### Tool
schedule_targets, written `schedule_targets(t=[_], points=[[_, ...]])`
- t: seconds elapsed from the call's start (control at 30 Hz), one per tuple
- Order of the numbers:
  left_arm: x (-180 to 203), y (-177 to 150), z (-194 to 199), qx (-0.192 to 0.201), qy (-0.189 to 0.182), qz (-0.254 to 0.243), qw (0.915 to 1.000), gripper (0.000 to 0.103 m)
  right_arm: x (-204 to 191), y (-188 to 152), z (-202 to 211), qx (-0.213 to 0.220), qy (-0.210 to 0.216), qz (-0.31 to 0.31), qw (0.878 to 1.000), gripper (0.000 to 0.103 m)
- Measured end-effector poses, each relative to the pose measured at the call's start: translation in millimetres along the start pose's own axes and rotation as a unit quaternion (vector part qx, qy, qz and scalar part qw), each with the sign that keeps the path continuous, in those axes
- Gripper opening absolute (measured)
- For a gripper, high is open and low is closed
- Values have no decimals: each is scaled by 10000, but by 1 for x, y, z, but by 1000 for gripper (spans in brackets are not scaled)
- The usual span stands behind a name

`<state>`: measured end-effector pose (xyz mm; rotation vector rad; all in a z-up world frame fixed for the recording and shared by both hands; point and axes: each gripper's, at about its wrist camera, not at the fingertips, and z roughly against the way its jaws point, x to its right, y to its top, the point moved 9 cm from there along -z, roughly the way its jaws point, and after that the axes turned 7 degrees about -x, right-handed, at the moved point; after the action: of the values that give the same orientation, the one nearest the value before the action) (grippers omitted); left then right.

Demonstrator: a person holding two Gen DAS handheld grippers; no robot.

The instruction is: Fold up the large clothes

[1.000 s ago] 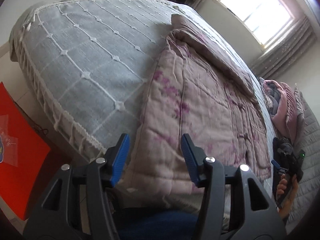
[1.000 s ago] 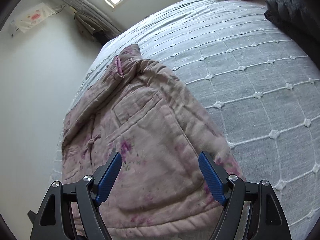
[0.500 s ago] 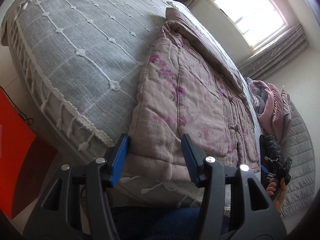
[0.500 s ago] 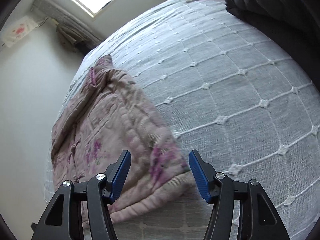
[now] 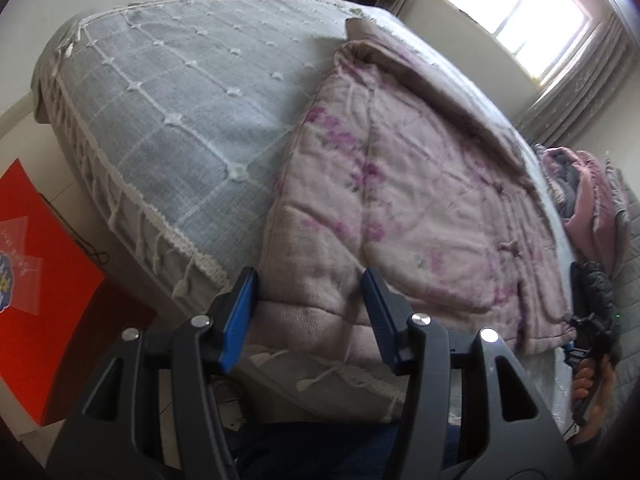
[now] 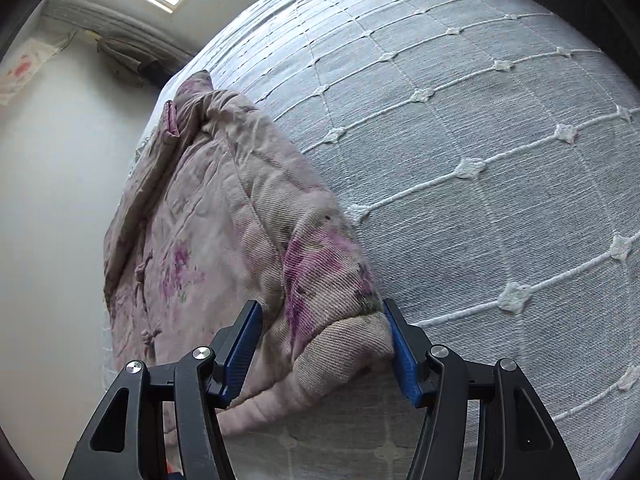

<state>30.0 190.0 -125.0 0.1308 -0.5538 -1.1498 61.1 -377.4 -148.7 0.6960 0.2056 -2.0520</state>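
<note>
A padded pink coat with purple flowers [image 5: 408, 208] lies flat on a grey bed, its hem at the near edge. My left gripper [image 5: 310, 312] is open, its blue pads on either side of the coat's left hem corner. In the right wrist view the coat [image 6: 208, 216] lies to the left, and my right gripper [image 6: 322, 350] is open with the right hem corner [image 6: 340, 320] between its pads. The right gripper also shows in the left wrist view [image 5: 588, 344], held by a hand.
The grey bedspread [image 6: 480, 160] with white stitched squares covers the bed. A red box [image 5: 36, 272] stands on the floor at the left. Pink and grey bedding [image 5: 584, 200] is piled at the right. A window [image 5: 520, 4] is behind the bed.
Both grippers have moved in to the coat's hem corners. The right gripper, which stood back from the corner, now has it between its pads. The left has come closer to its corner.
</note>
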Motion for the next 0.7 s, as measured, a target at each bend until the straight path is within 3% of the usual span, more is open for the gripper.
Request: schedule_targets(t=[0.23, 0.3, 0.4, 0.57, 0.7], points=[[-4, -5, -9, -49, 262, -113, 9996, 54, -2, 1, 1, 17, -179, 33, 9998, 61], [-3, -6, -10, -51, 250, -78, 9996, 47, -3, 1, 0, 26, -211, 39, 9998, 61], [-1, -9, -1, -111, -14, 149, 9998, 37, -4, 2, -1, 75, -204, -17, 9998, 61], [8, -3, 11, -19, -465, 278, 9985, 37, -17, 4, 5, 225, 168, -46, 9996, 61], [8, -1, 4, -177, -812, 531, 9951, 37, -22, 0, 1, 260, -271, 190, 9991, 61]])
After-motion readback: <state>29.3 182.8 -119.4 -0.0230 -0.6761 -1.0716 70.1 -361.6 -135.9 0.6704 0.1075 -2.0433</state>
